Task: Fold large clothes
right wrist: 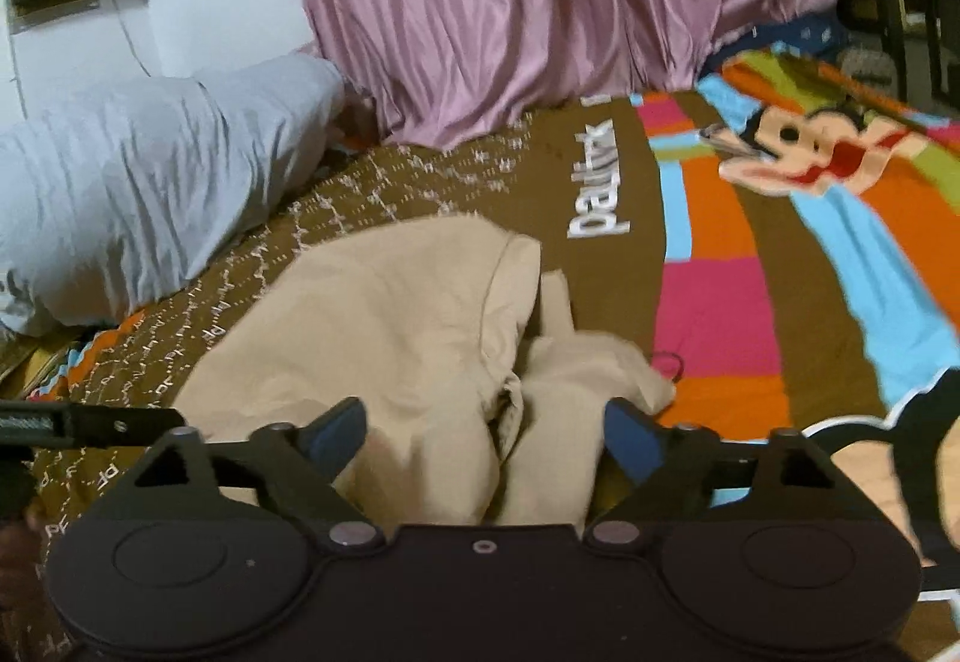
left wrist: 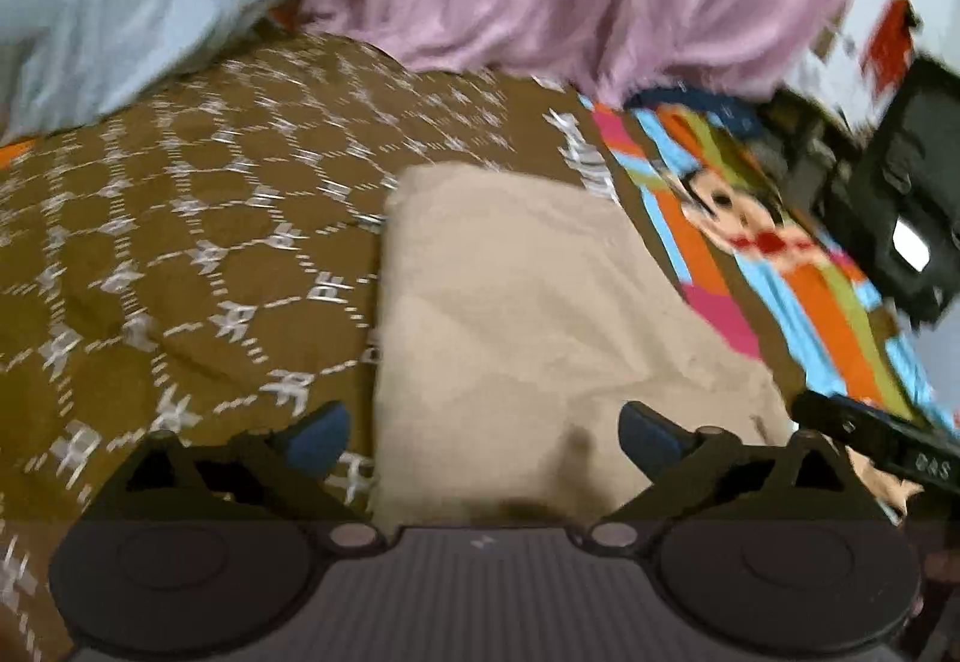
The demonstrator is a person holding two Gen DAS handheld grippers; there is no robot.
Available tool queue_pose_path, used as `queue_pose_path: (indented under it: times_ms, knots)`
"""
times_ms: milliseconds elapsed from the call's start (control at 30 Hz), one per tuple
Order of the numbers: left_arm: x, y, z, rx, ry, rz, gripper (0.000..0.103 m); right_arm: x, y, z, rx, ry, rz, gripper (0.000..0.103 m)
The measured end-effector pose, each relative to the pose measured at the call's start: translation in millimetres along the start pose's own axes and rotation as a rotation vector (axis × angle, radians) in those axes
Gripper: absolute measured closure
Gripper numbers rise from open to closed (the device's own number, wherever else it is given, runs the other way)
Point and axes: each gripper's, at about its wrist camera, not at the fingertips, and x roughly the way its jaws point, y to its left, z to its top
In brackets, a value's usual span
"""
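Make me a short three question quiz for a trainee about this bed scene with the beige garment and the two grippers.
1. True or false: the right gripper is clamped on the beige garment.
2. What hangs behind the bed? A) pink curtain B) green blinds C) a mirror
3. Fill in: left of the garment, against the wall, lies a pale blue ____.

Key
1. False: both the right gripper and the left gripper stand open over the garment, pads not pressing on it.
2. A, the pink curtain.
3. Pillow, on the patterned bedspread.
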Motion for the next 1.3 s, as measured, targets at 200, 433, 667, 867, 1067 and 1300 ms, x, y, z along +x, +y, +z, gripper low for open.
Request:
queue_pose_path:
  times_ms: [200,433,667,867,1067,1300]
  knots:
    - [-55,-2,-14,-0.053,-0.098,0.064,0.001,-53,6,-4,-0.068,-0.08,0.007,0.001]
    - [-110,-33,-29,0.044,-0.169,0.173,0.001,-110,25,-17,-0.138,-0.223,-0.004,0.001]
    - [-150,-51,-72,0.092,-0.219,0.231,0.0,-162,43,-48,-0.196,-0.304,0.006,0.001]
    - [-152,-44,-116,0.08,-0.238,0.261,0.0,-194,53,-85,-0.244,-0.332,-0.051,0.001]
    - [-138,-34,-132,0.08,-0.213,0.282,0.001,-198,54,-106,-0.267,-0.313,-0.06,0.001]
    - [-120,-40,-137,0.148,-0.209,0.294,0.0,-171,43,-116,-0.245,-0.249,-0.043,0.001]
